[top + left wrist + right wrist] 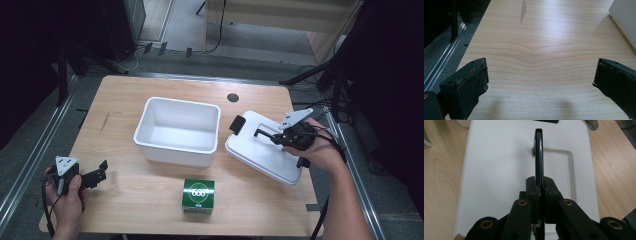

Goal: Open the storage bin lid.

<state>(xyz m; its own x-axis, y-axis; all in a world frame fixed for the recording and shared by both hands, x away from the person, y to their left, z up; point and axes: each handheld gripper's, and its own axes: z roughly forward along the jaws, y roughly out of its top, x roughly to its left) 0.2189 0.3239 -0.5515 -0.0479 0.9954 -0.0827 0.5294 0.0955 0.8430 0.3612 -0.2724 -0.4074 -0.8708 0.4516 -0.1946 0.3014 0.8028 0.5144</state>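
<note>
Right hand-held gripper [265, 134] reaches in from the bench's right edge, wrist angled toward the middle, jaws pressed together on the thin black handle [539, 155] of the white lid [260, 150]; the lid sits tilted on the bench [125, 200] just right of the white tub [177, 131]; left hand-held gripper [100, 172] rests low at the near-left corner, jaws spread wide over bare wood; a green box [198, 196] sits in front of the tub.
</note>
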